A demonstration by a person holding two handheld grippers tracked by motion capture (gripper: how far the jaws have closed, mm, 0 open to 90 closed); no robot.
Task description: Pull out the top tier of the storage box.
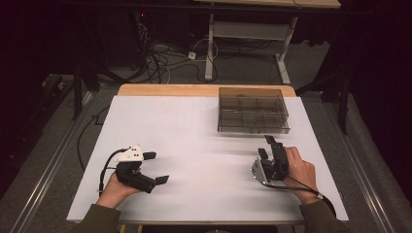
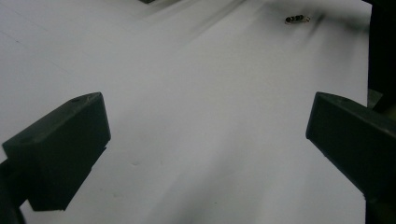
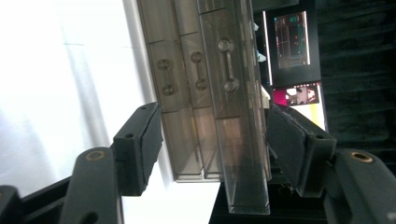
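A white sheet covers the wooden bench [image 1: 194, 90], dark floor and cables beyond. The smoky clear plastic compartment box [image 1: 252, 110] sits at one o'clock near the far edge. Right tool [image 1: 268, 148] spread, facing it, apart. Left tool [image 1: 158, 167] spread over bare sheet at eight o'clock.

Glossy clear-plastic box [image 1: 252, 110] — matt white tabletop [image 1: 194, 145].

Smoky clear-brown compartment box [image 1: 253, 110], white table cover [image 1: 194, 145], blk left hand-held gripper [image 1: 156, 167] w/ white top.
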